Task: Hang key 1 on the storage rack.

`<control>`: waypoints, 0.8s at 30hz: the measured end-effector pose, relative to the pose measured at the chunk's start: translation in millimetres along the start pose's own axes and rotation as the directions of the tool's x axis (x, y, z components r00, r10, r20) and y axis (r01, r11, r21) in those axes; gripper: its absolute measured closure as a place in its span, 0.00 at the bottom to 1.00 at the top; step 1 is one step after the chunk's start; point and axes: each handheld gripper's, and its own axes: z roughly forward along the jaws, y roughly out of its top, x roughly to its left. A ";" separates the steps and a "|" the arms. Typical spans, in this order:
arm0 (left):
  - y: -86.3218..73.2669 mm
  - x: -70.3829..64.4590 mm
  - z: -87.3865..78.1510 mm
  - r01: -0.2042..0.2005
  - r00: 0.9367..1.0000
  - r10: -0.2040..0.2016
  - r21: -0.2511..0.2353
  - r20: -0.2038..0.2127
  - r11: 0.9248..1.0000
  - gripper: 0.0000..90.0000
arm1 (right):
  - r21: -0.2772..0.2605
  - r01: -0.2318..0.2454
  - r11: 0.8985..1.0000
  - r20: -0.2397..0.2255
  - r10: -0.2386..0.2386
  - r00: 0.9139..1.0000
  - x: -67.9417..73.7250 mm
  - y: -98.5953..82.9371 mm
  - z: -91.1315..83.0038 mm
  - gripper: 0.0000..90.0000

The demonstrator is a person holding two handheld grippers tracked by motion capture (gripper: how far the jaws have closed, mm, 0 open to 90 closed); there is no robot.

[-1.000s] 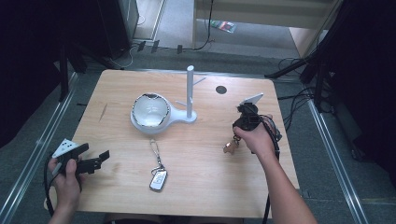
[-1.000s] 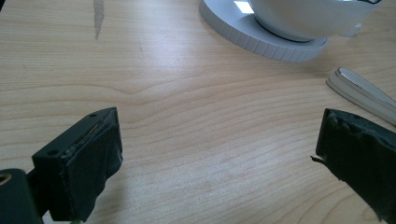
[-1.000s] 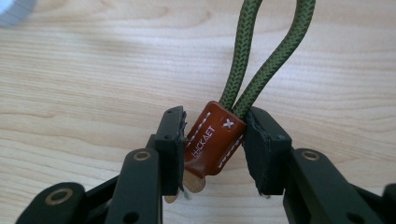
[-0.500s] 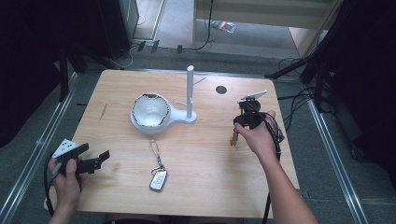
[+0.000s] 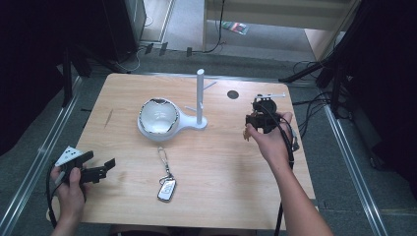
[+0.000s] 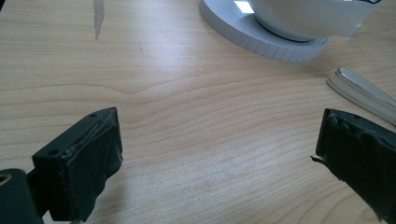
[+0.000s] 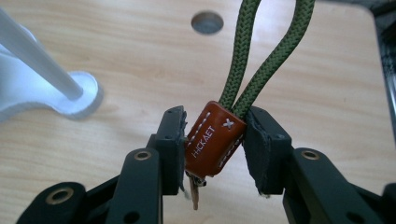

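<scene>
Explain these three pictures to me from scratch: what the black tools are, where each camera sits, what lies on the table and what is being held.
A person stands at a wooden table, holding a black two-jaw clamp in each hand. The wide picture is taken from above. The other two come from cameras that ride on the clamps and look along their jaws.

The left hand-held gripper rests open near the table's front corner, holding nothing. The right hand-held gripper is shut on a brown leather keychain with a green cord loop.

On the table stand a white bowl on a white stand with an upright post, and a car key fob on a chain.
</scene>
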 end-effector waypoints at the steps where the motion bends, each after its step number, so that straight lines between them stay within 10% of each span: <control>1: 0.0 0.0 0.0 0.000 1.000 0.000 0.000 0.000 1.000 0.01 | -0.023 0.006 1.000 -0.002 -0.006 1.000 0.3 0.6 -1.6 0.69; 16: 0.1 0.2 -0.1 0.000 1.000 0.000 0.002 0.002 1.000 0.01 | -0.222 0.051 0.974 -0.017 -0.056 0.998 3.1 7.0 -15.6 0.68; 24: 0.1 0.5 -0.2 -0.001 1.000 0.001 0.001 0.004 1.000 0.01 | -0.322 0.147 0.935 0.032 -0.144 0.989 6.8 7.4 -22.5 0.68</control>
